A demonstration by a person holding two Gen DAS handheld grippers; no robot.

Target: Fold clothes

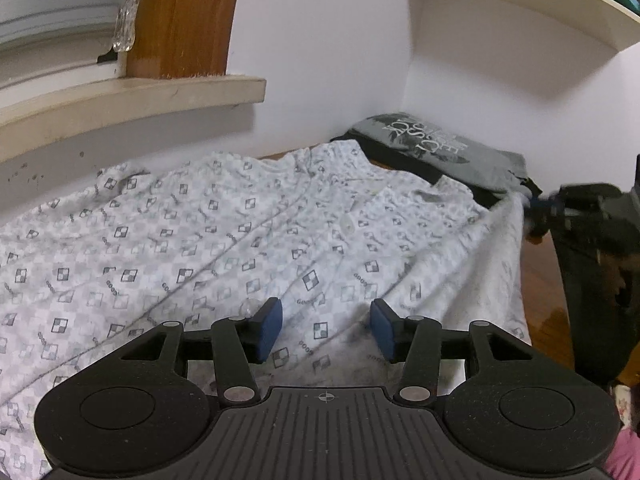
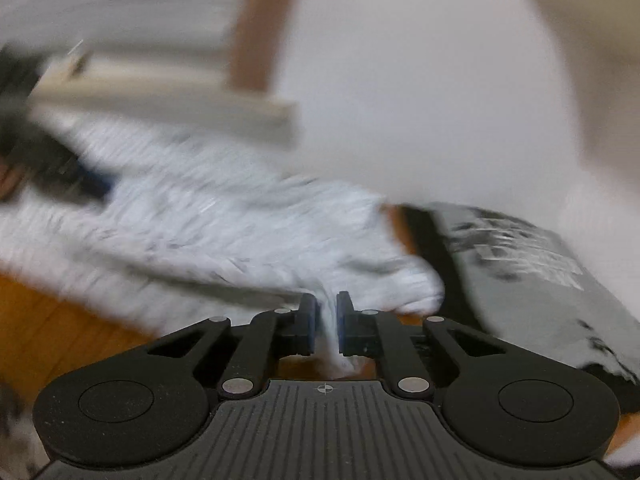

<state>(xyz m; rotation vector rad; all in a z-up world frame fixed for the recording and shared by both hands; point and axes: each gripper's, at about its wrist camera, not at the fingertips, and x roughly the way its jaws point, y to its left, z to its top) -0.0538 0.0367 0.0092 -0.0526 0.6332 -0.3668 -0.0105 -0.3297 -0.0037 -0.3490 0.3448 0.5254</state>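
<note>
Closest to my left lens sit two blue rubber pads on black linkage arms; the left gripper has its jaws apart, hovering over cloth with nothing pinched between them; I take the patterned shirt as my landmark; it is thin white fabric printed with small dark checkered squares and lettering, lightly rumpled, with pale round buttons down its placket; it lies spread across a glossy brown wooden table; at the shirt's right edge the cloth is drawn up into a taut ridge that runs to the right gripper, a dark blurred shape from this side; behind the shirt's collar end rests a folded grey T-shirt with a pale printed graphic, stacked on something black; beyond the shirt's far edge runs a cream window sill with a brown wooden frame above, against a white wall.

My right lens is heavily smeared, yet it shows what the left cannot: the right gripper has its jaws clamped on a bunched fold of the patterned shirt, white cloth squeezed between the pads; the grey T-shirt lies just right of the shirt; the left gripper appears at the shirt's far left, too blurred to read.
</note>
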